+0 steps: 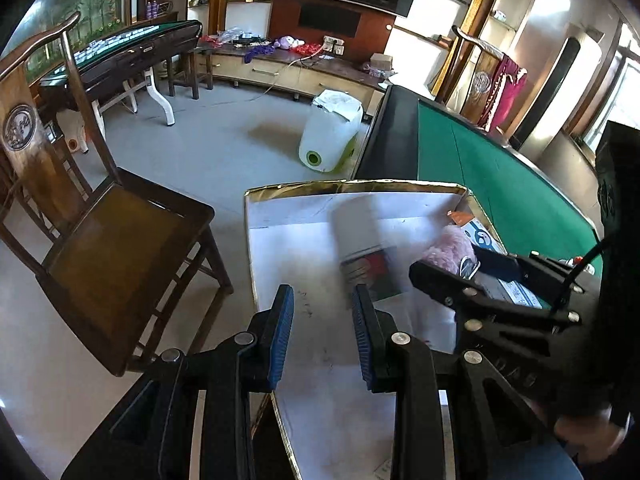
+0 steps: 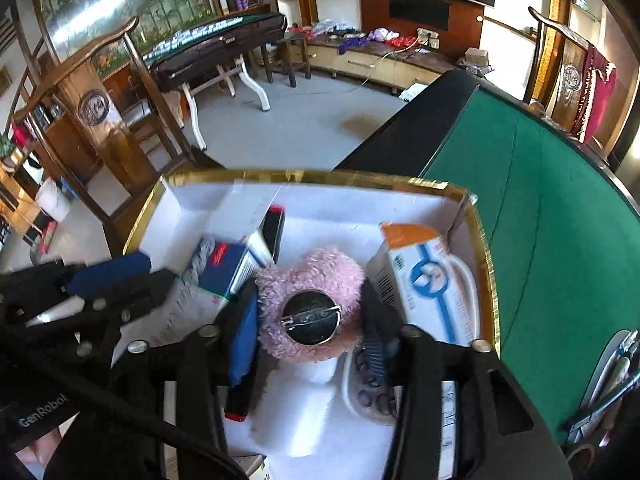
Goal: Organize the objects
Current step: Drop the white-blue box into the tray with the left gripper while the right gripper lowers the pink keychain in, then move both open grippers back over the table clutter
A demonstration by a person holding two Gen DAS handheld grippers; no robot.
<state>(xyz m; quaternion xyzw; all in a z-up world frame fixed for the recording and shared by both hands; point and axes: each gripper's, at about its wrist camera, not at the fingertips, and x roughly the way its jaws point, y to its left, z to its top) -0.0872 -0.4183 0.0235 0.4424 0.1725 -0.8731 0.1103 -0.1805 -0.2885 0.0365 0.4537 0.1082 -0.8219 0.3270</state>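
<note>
Both grippers tilt steeply down over the white, gold-rimmed cardboard box (image 2: 486,256). The left gripper (image 1: 322,340) is narrow and empty. The right gripper (image 2: 310,332) brackets a fluffy pink heart-shaped brooch (image 2: 312,280) with a round metal pin back, its pads not visibly pressing.

Daylight fills the room, coming from windows (image 1: 628,92) at the right edge, where the glass is blown out to white. Glare streaks across the glazed painting (image 2: 120,12) in the right wrist view, and pale floor (image 1: 224,148) reflects a soft sheen. The white box interior (image 1: 304,248) is bright, almost washed out. Motion blur smears the white can (image 1: 358,232) in the left wrist view and the box's gold rim (image 2: 304,176) in the right. Both views bow strongly outward, with dark vignetted corners; straight shelves curve near the edges.
</note>
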